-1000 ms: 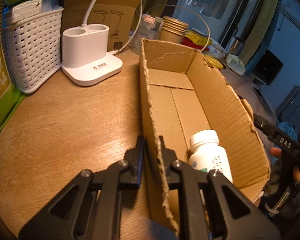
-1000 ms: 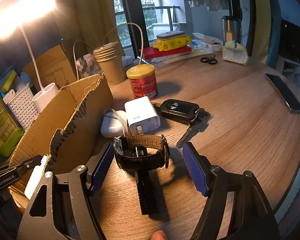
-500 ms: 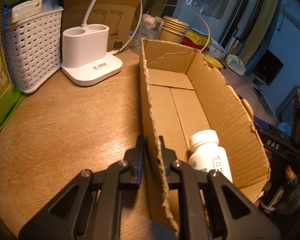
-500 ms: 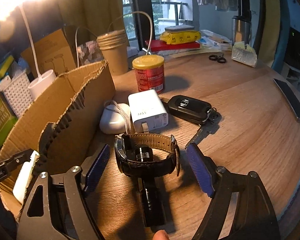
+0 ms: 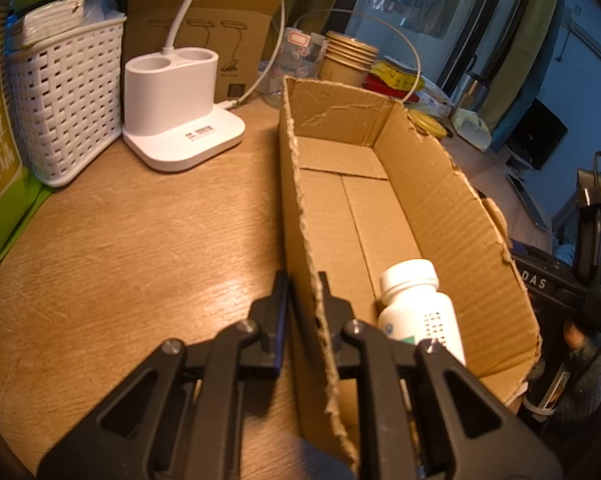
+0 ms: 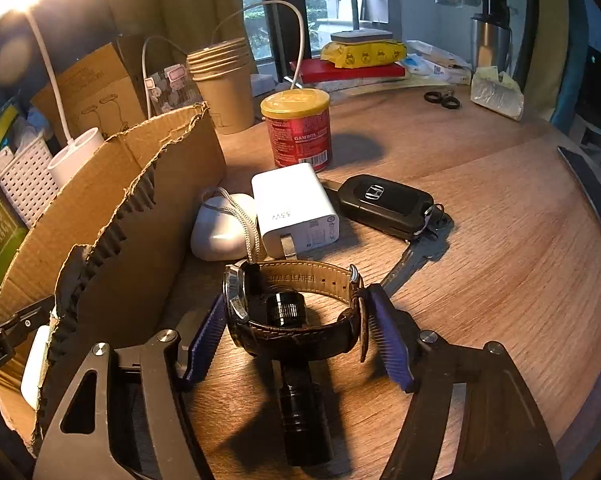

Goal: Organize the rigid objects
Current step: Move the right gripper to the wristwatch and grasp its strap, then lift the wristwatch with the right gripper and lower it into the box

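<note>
While the left gripper pinches the torn brown cardboard box by its near wall, apparently to steady it, the right gripper has just been closing around the black leather-strapped wristwatch. Its blue pads flank the strap, looped over a black flashlight beside the box.

Left wrist view: the white bottle in the cardboard box is cut off below by the left gripper, its label print too small to read. Right wrist view: the black flashlight passes under the watch, its middle hidden; beyond the box wall, the bottle shows only as a pale sliver, probably its side.
</note>
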{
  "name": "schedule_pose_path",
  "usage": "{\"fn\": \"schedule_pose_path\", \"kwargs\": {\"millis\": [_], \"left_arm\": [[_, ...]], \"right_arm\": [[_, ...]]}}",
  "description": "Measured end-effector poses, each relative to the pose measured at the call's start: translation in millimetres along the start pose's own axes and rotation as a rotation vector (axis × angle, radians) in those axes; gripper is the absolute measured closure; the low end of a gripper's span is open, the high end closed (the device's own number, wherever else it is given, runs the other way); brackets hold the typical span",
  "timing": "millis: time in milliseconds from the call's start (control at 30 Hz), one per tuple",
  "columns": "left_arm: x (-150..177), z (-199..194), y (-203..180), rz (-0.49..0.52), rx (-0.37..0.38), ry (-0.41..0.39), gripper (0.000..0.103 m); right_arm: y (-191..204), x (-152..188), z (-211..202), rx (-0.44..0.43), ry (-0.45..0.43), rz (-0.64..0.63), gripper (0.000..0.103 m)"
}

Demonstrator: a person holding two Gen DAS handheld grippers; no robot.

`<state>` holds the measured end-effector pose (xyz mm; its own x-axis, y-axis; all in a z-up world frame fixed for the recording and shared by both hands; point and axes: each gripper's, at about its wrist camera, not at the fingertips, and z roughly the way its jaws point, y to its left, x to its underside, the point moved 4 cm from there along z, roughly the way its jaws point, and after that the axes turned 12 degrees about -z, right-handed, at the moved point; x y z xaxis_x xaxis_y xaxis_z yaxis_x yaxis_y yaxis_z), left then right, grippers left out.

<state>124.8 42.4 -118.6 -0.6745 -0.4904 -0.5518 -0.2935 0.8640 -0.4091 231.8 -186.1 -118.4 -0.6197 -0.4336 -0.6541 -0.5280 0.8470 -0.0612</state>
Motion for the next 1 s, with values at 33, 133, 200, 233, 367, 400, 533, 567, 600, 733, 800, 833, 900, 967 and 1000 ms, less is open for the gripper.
{"fn": "schedule_pose_path", "kwargs": {"millis": [33, 133, 200, 233, 367, 400, 533, 567, 600, 733, 800, 833, 900, 967, 1000], "left_arm": [[0.0, 0.0, 0.0, 0.000, 0.000, 0.000, 0.091], [0.0, 0.0, -0.1, 0.000, 0.000, 0.000, 0.091], [0.0, 0.1, -0.2, 0.000, 0.000, 0.000, 0.091], [0.0, 0.0, 0.0, 0.000, 0.000, 0.000, 0.091], [0.0, 0.1, 0.0, 0.000, 0.000, 0.000, 0.091], [0.0, 0.1, 0.0, 0.000, 0.000, 0.000, 0.091], [-0.1, 0.1, 0.0, 0.000, 0.000, 0.000, 0.091], [-0.1, 0.1, 0.0, 0.000, 0.000, 0.000, 0.091], [-0.1, 0.1, 0.0, 0.000, 0.000, 0.000, 0.091], [-0.1, 0.2, 0.0, 0.000, 0.000, 0.000, 0.091], [-0.2, 0.3, 0.0, 0.000, 0.000, 0.000, 0.091], [-0.1, 0.2, 0.0, 0.000, 0.000, 0.000, 0.091], [-0.1, 0.2, 0.0, 0.000, 0.000, 0.000, 0.091], [-0.1, 0.2, 0.0, 0.000, 0.000, 0.000, 0.091], [-0.2, 0.3, 0.0, 0.000, 0.000, 0.000, 0.091]], "right_arm": [[0.2, -0.1, -0.4, 0.001, -0.002, -0.002, 0.032], [0.4, -0.5, -2.1, 0.010, -0.011, -0.003, 0.033], [0.5, -0.9, -5.1, 0.017, -0.024, -0.007, 0.033], [0.4, -0.9, -5.9, 0.019, -0.028, -0.008, 0.033], [-1.5, -2.0, -10.2, 0.028, -0.048, -0.001, 0.033], [-2.3, -2.7, -11.9, 0.030, -0.054, 0.002, 0.033], [-7.9, -4.8, -20.6, 0.039, -0.083, 0.022, 0.033], [-8.7, -5.0, -22.3, 0.040, -0.088, 0.024, 0.033], [-9.9, -5.4, -24.7, 0.042, -0.095, 0.027, 0.033], [-11.1, -7.0, -33.4, 0.050, -0.114, 0.030, 0.033], [-10.8, -7.9, -36.9, 0.051, -0.122, 0.030, 0.033], [-10.5, -8.2, -39.0, 0.052, -0.126, 0.030, 0.033], [-9.7, -9.2, -43.3, 0.054, -0.136, 0.028, 0.033], [-9.2, -10.2, -46.8, 0.054, -0.145, 0.028, 0.033], [-8.6, -10.9, -49.4, 0.054, -0.151, 0.029, 0.033]]}}
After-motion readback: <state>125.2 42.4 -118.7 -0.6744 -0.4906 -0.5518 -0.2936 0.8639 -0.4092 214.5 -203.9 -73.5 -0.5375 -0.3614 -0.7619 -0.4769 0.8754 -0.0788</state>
